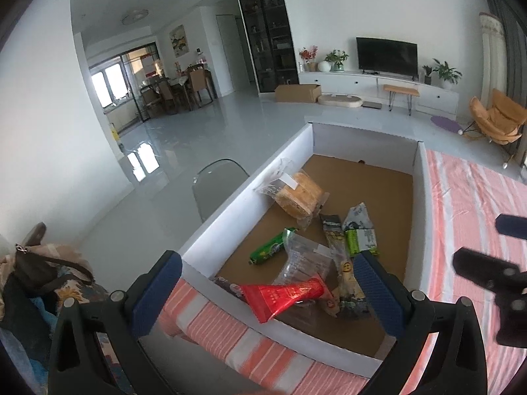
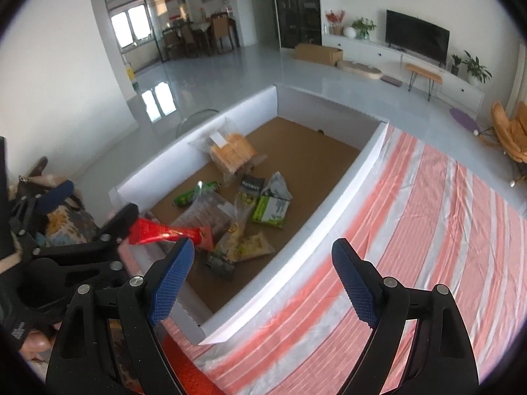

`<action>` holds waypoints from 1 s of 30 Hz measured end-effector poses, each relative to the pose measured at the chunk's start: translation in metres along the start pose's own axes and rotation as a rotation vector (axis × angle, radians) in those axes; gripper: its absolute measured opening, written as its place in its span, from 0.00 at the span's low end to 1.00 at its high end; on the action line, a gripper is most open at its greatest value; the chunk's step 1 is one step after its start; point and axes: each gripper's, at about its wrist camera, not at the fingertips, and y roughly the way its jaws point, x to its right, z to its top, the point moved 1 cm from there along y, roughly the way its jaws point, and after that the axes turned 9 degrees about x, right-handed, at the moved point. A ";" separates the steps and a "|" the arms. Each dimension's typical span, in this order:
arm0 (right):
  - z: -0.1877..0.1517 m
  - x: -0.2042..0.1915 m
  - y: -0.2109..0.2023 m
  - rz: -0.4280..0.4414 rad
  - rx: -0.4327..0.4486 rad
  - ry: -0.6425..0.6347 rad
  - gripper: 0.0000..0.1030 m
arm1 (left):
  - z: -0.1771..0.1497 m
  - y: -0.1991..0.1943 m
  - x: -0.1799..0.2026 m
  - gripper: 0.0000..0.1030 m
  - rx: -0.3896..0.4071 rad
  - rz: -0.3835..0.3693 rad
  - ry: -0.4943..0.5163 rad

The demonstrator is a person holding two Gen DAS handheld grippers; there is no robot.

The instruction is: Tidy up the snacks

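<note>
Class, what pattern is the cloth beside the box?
Orange-pink and white stripes on the cloth, clearest in the right wrist view.

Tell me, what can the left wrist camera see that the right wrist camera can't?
Only the left wrist view shows the brown bag on the pile beside the table clearly, and the right tool from the side. Only the right wrist view shows the left tool from outside and a gloved hand. Both show the white box of snacks, the red packet and the striped cloth.
</note>
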 end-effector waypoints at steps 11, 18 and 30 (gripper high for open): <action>-0.002 -0.010 -0.010 0.015 -0.035 0.028 0.85 | 0.008 -0.011 -0.018 1.00 -0.040 -0.067 -0.031; -0.001 -0.012 -0.020 0.007 -0.038 0.035 0.85 | 0.012 -0.014 -0.021 1.00 -0.074 -0.117 -0.072; -0.001 -0.020 -0.025 -0.003 -0.042 0.011 0.85 | 0.009 -0.007 -0.029 1.00 -0.101 -0.088 -0.087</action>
